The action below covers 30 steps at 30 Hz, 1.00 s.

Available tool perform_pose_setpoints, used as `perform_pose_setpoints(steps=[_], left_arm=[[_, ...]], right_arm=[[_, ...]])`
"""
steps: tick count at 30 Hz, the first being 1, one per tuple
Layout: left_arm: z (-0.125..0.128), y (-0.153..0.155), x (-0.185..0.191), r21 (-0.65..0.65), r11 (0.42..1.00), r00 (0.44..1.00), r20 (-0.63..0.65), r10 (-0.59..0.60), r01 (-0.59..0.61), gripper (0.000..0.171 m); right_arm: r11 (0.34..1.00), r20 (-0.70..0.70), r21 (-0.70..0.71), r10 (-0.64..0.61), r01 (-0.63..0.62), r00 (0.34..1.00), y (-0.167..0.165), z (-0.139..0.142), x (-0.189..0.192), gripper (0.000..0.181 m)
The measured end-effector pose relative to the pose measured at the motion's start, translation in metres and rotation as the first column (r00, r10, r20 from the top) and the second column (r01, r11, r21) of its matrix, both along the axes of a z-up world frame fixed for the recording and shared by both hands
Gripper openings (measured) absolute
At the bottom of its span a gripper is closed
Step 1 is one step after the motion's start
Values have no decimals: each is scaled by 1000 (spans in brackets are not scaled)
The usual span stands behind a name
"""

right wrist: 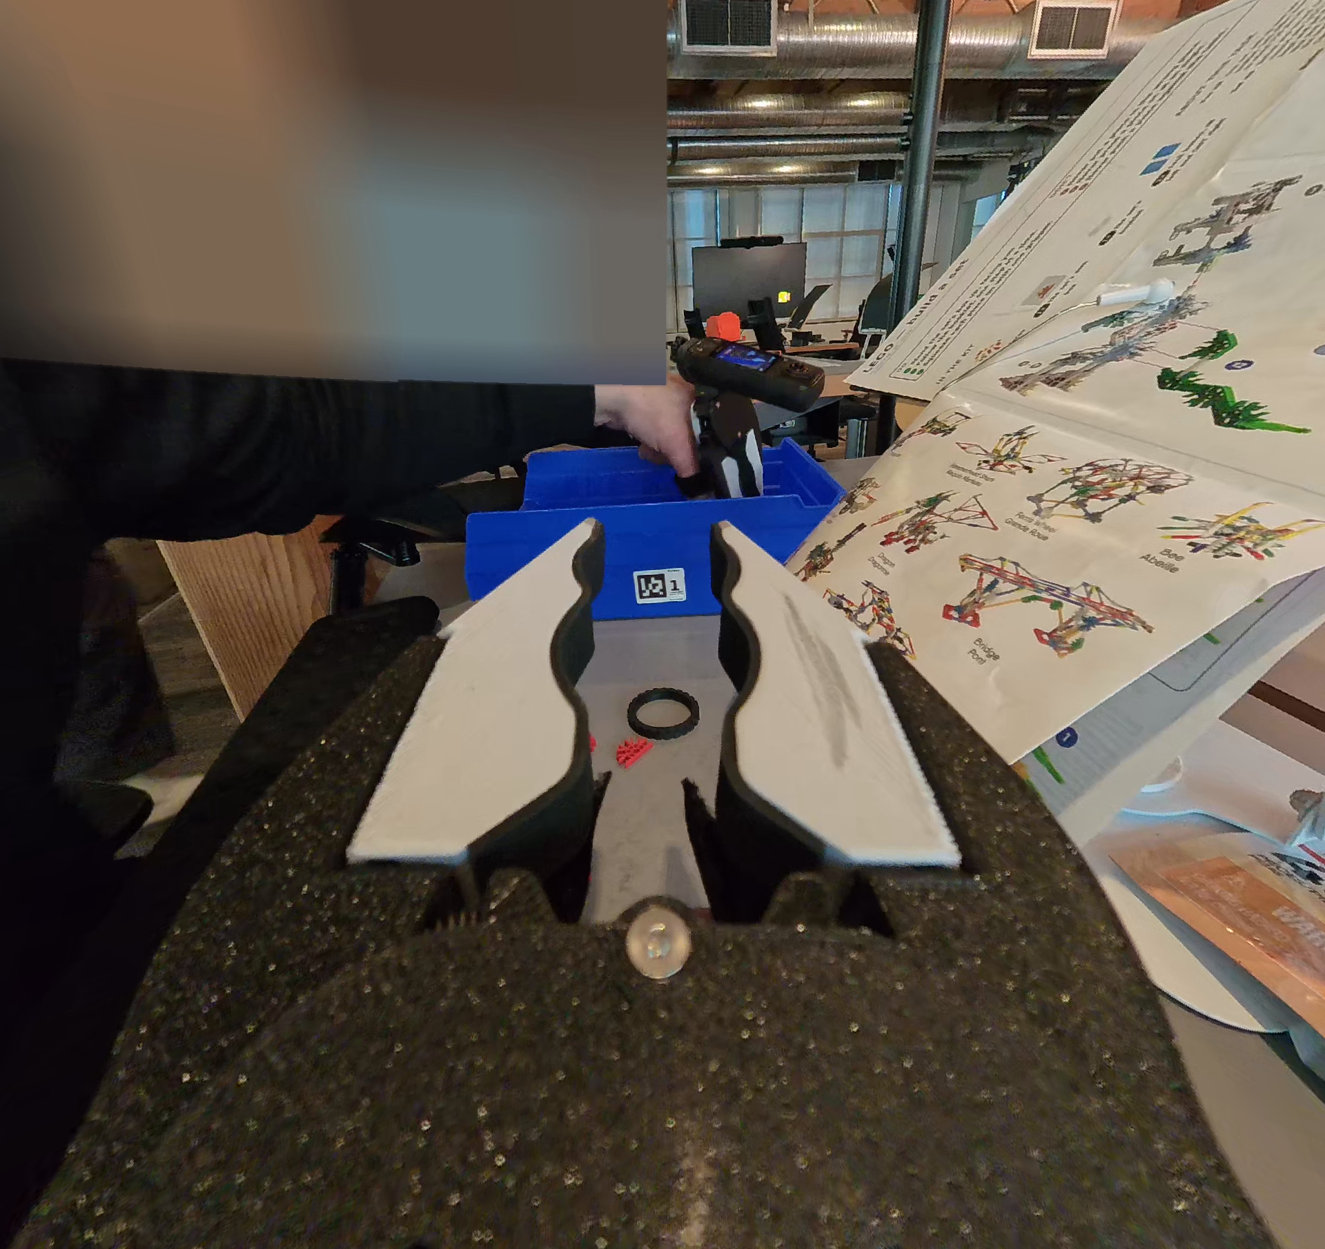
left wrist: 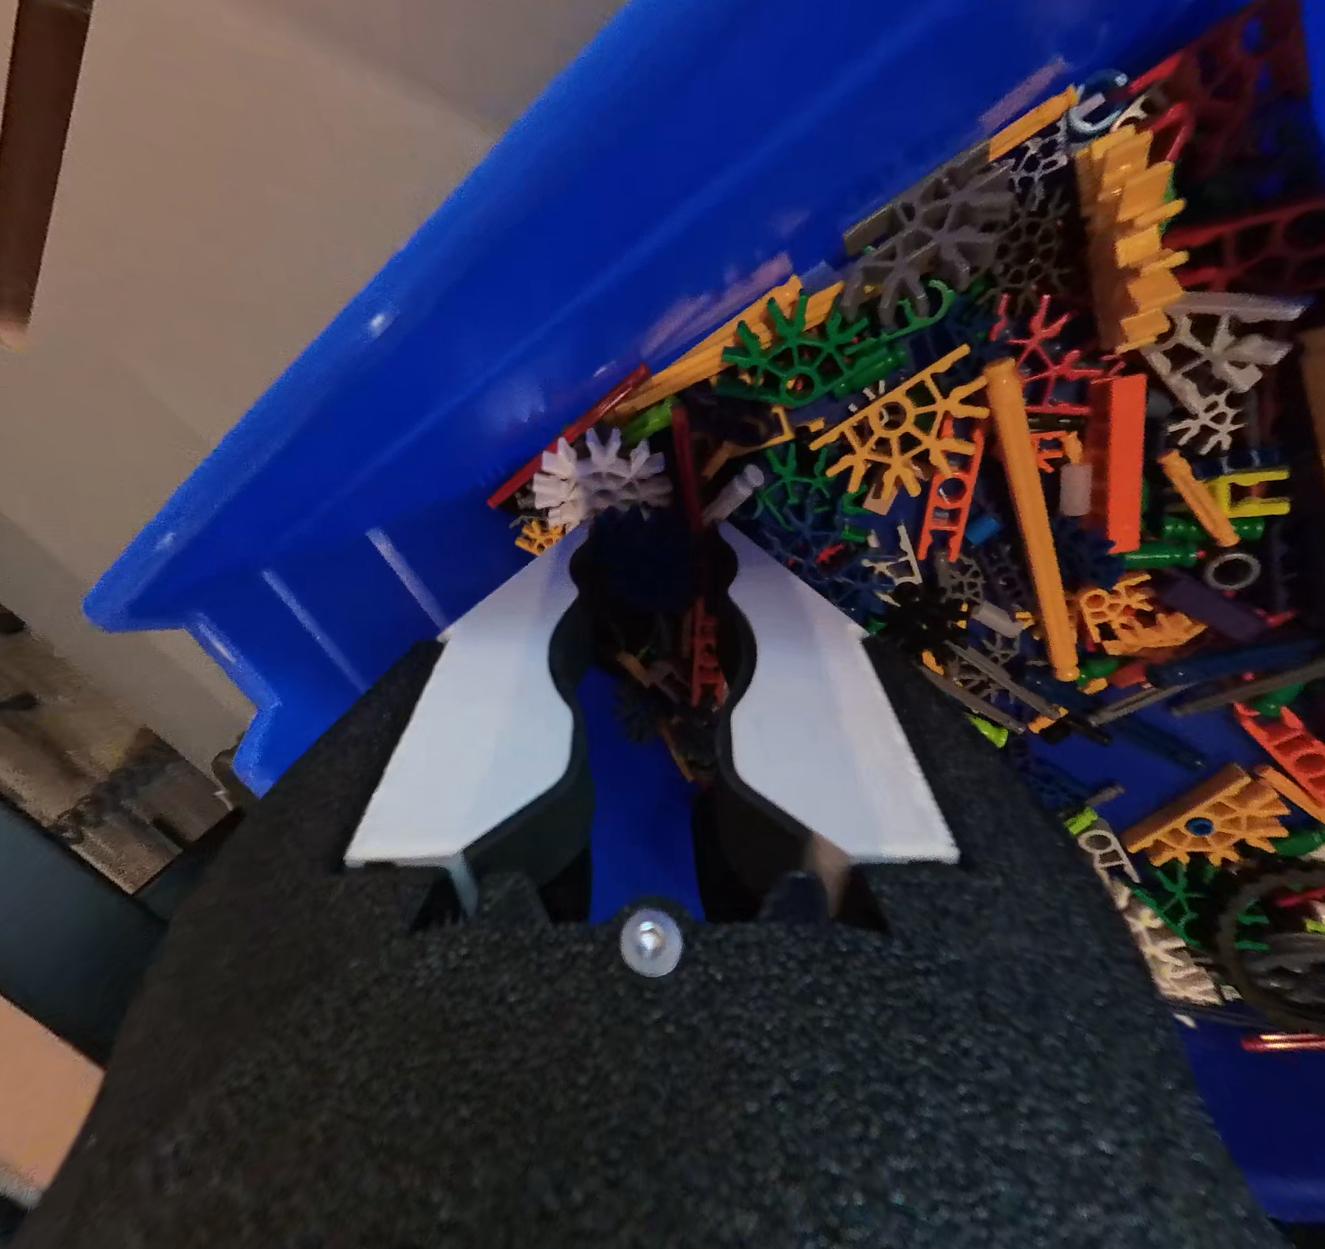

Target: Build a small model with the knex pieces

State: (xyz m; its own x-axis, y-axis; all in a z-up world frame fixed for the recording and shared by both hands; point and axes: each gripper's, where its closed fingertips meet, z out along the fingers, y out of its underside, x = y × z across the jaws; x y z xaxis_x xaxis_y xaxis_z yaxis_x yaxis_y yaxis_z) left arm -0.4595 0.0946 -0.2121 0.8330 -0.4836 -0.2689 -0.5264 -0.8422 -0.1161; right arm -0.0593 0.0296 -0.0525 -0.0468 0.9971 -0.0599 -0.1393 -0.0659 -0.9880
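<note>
My left gripper (left wrist: 649, 537) is open and reaches down into a blue bin (left wrist: 573, 225) full of mixed plastic construction pieces (left wrist: 1004, 462). A dark blue spoked piece (left wrist: 645, 569) lies between its fingertips, and a white snowflake connector (left wrist: 602, 476) sits just beyond the left tip. My right gripper (right wrist: 654, 530) is open and empty, held above a grey table (right wrist: 645, 834). A black tyre ring (right wrist: 663, 713) and small red connectors (right wrist: 632, 752) lie on the table under its fingers. In the right wrist view the left gripper (right wrist: 724, 476) dips into the bin (right wrist: 645, 548), held by a hand (right wrist: 645, 419).
An open instruction sheet (right wrist: 1075, 498) with model pictures stands propped at the right. A brown packet (right wrist: 1262, 928) lies at the far right. A person's dark sleeve (right wrist: 287, 447) crosses the left side. A wooden panel (right wrist: 251, 605) stands left of the bin. There is about 45 cm between the tips of the two grippers.
</note>
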Motion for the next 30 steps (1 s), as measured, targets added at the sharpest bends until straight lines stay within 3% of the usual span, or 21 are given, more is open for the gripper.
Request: perform_pose_setpoints(steps=[11,23,30], left_arm=[[8,-4,0,22,1000,1000,-1,-21,21,11],[25,2,-14,102,995,998,-56,-5,11,4],[40,3,-12,174,984,1000,20,19,-22,4]], right_arm=[[1000,1,2,3,-3,1000,-1,0,0,29],[1000,-4,1,2,-2,1000,0,1,1,29],[1000,-8,3,1,-1,1000,0,3,1,29]])
